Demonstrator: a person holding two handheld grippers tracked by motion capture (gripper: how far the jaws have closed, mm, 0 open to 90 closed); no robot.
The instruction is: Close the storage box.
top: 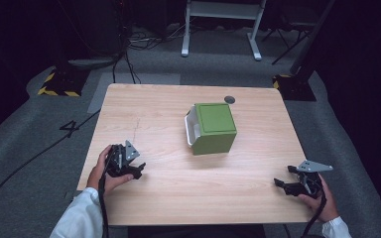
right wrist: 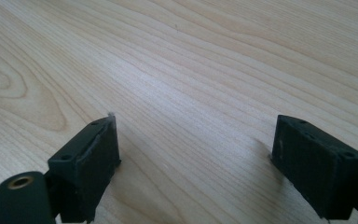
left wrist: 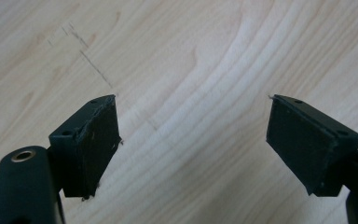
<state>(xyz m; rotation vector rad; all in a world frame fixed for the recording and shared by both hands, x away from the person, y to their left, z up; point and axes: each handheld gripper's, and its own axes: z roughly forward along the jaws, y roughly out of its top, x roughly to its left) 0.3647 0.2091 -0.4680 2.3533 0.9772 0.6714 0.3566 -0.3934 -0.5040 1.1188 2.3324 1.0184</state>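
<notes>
Left gripper (top: 138,171) at lower left of the high view, jaws spread wide and grasping nothing, with bare wood grain between the pads (left wrist: 93,147) in the left gripper view. Right gripper (top: 279,184) at lower right of the high view, likewise released, pads (right wrist: 91,163) apart over the table (top: 168,198). Green box (top: 213,128) with a white inner edge on its left side near the centre, slightly up and right, well apart from both grippers.
</notes>
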